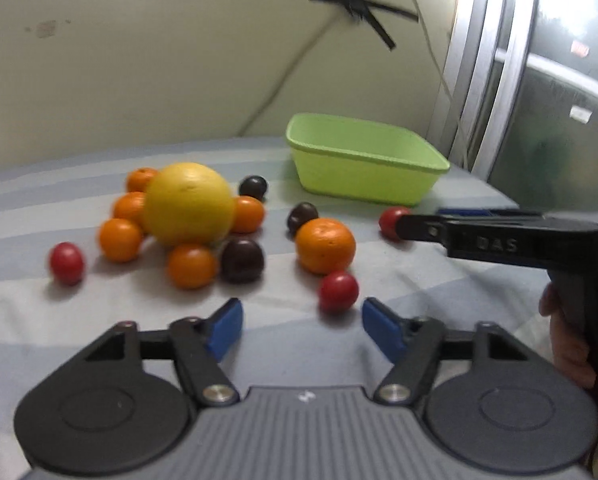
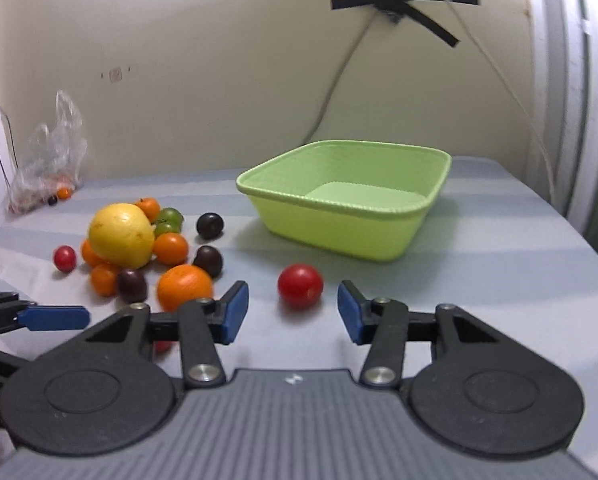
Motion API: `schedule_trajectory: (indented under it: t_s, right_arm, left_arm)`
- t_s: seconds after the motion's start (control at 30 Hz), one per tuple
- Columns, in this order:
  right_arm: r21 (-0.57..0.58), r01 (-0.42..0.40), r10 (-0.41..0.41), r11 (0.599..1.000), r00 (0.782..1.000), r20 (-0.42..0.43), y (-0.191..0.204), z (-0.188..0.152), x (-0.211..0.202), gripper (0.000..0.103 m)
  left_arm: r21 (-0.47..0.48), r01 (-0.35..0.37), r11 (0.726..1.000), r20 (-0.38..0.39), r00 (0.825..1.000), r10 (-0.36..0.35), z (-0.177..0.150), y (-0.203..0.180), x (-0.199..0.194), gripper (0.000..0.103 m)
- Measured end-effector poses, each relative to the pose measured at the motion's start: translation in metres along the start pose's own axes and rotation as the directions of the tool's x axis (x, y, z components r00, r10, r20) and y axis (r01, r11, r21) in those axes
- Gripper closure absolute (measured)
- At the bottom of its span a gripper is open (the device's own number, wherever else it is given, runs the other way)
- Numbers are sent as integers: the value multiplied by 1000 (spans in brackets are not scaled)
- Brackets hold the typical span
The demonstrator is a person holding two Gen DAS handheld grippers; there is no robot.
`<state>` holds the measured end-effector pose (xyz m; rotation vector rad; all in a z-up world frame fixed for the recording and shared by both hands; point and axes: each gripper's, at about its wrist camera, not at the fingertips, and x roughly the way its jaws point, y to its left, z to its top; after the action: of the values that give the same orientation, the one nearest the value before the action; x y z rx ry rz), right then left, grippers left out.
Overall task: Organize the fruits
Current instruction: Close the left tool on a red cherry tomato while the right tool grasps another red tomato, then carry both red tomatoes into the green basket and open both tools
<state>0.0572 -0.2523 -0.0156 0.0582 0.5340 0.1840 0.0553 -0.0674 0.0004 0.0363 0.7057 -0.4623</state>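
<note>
Left wrist view: the left gripper [image 1: 302, 326] is spread wide and empty, a red fruit [image 1: 338, 291] just ahead on the table [image 1: 99, 320]. Right wrist view: the right gripper [image 2: 293, 314] gapes wide before a red tomato [image 2: 300, 285], green basket [image 2: 339, 236] beyond

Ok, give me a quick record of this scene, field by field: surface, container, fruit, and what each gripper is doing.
surface: striped grey cloth
container: green tub, empty, upright
fruit: loose on the cloth, large yellow fruit among small oranges and dark plums
left gripper: open, empty, red fruit just ahead
right gripper: open, empty, red tomato between its fingers' line, not gripped
background: plastic bag by the wall
</note>
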Motion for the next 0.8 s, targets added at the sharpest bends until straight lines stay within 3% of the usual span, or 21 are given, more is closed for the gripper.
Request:
schedule_trajectory:
  t_s: [0.23,0.3,0.33,0.47,0.6,0.7,0.8]
  right_arm:
    - [-36,-55,53,998,996,-65,-12,6,27,72]
    - [-39,-63,61,997,997,-57,-11,5,23,72]
    - [-42,-68,66,997,996,-51,-12,6,22,72]
    - [-43,-76,75,996,997,-15,-12,6,11,72]
    - [-34,-73,75,997,996,56,-15,13,-5,72]
    - [-44,-42,48,998,990,135,-21,28,-14,72]
    - [-43,9,-1,999,984,180,-30,48,-4,72]
  left_arm:
    - [74,-35,997,-7,999,35,7,-14,22,58]
    - [85,-16,996,-2,1000,16,5,-15,20,76]
    - [84,6,996,-4,1000,-6,5,-15,19,78]
    - [87,37,996,2,999,-37,3,-17,12,79]
    - [29,114,993,32,993,-114,16,-10,-7,79]
    - [45,137,989,98,985,-141,44,-13,-16,78]
    - [25,184,983,112,976,-185,87,-14,4,78]
